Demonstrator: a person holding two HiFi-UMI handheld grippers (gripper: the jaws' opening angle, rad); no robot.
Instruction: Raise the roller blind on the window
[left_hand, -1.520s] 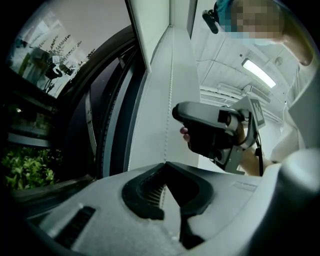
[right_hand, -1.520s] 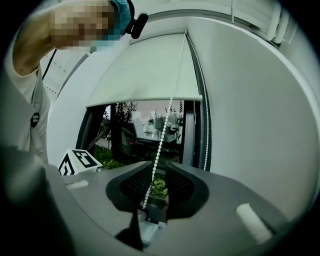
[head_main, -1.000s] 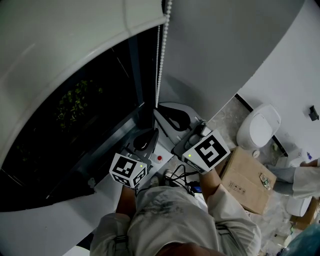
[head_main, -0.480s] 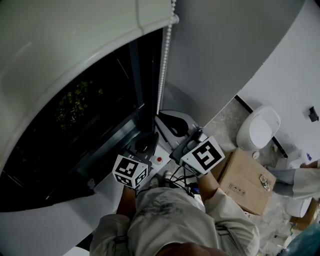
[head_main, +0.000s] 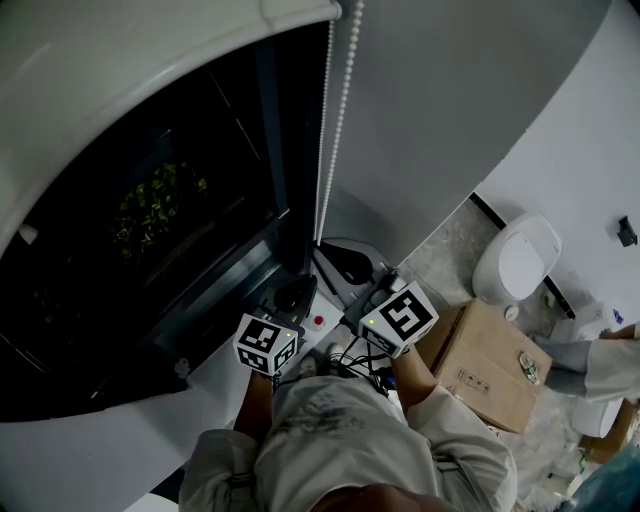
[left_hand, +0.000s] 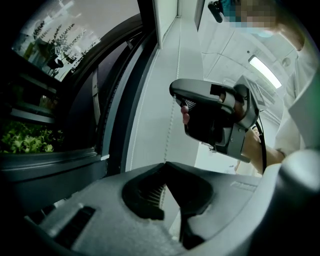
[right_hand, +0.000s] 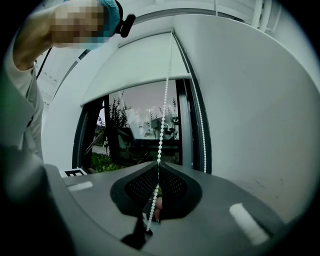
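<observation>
— At the right edge of the window (head_main: 150, 230), what grip?
— My right fingers (right_hand: 175, 186) and left fingers (left_hand: 142, 195) both pinch the bead chain (right_hand: 161, 125). Roller blind (right_hand: 130, 70) sits partly raised. Likely fault: beads slipping if I pull sideways.

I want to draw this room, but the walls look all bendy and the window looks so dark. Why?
Head view: the wide lens curves the roller blind and wall, and the window reads nearly black beside them. Right gripper view: corners go black, the bead chain is sharp, the right claw soft. Left gripper view: a ceiling light glares.
</observation>
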